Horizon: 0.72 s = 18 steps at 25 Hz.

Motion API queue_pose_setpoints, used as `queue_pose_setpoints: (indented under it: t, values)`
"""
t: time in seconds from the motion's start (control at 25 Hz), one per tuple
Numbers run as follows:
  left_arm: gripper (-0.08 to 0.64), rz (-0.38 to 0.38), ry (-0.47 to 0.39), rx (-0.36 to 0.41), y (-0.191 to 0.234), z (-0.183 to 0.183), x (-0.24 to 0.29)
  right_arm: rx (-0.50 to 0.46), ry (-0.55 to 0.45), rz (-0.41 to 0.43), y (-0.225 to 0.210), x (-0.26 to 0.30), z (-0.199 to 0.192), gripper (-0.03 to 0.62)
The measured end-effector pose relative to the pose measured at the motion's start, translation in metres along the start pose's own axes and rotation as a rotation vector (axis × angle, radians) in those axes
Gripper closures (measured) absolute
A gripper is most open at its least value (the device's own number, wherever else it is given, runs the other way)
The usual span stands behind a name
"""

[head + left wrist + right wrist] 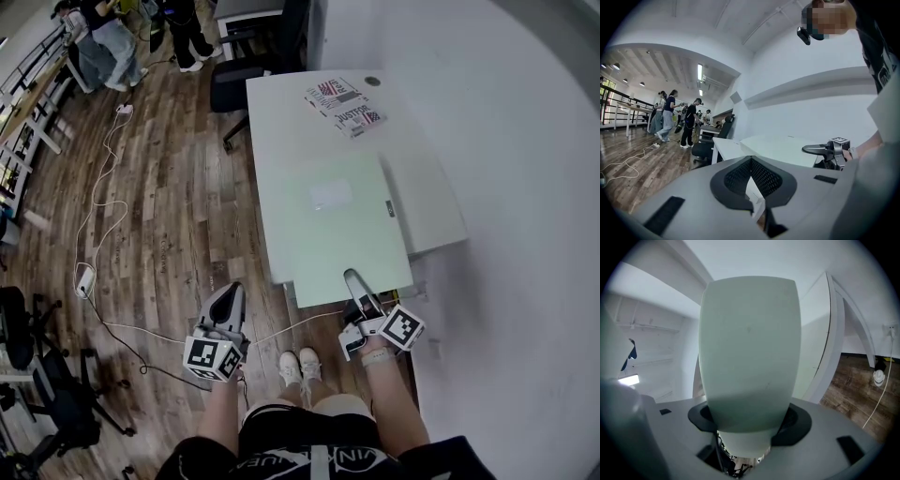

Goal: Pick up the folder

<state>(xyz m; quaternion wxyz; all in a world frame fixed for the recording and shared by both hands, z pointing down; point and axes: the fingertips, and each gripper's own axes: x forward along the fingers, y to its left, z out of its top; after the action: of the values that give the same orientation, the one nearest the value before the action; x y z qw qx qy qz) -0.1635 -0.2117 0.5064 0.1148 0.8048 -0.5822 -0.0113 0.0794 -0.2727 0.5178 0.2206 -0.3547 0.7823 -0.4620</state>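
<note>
A pale green folder lies flat on the white table, and its near edge sticks out past the table's front. My right gripper is at that near edge, turned on its side and open, with the folder's edge between the jaws. In the right gripper view the pale green folder fills the middle, running into the right gripper. I cannot tell if the pads touch it. My left gripper hangs over the wooden floor left of the table, shut and empty. The left gripper view shows the right gripper at the table's edge.
Printed booklets lie at the table's far end. A black office chair stands behind the table's far left corner. A white wall runs close along the right. Cables trail over the floor, and people stand far off.
</note>
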Motion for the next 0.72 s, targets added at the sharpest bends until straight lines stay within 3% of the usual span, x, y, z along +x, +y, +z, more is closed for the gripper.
queue_pose_setpoints:
  t: [0.24,0.44,0.56,0.72]
  values:
    - [0.547,0.022,-0.01,0.003,0.009,0.006,-0.001,0.058,0.002,-0.108,-0.015,-0.001,0.005,0.296]
    - [0.547,0.037,-0.024,0.011,0.016,0.015,-0.003,0.005,0.012,-0.075,-0.004,0.008,0.011,0.296]
    - [0.546,0.041,-0.033,0.015,0.018,0.021,-0.004,-0.055,0.016,0.015,0.018,0.019,0.018,0.296]
    - [0.546,0.045,-0.042,0.018,0.02,0.026,-0.004,-0.03,0.017,-0.1,0.003,0.014,0.019,0.296]
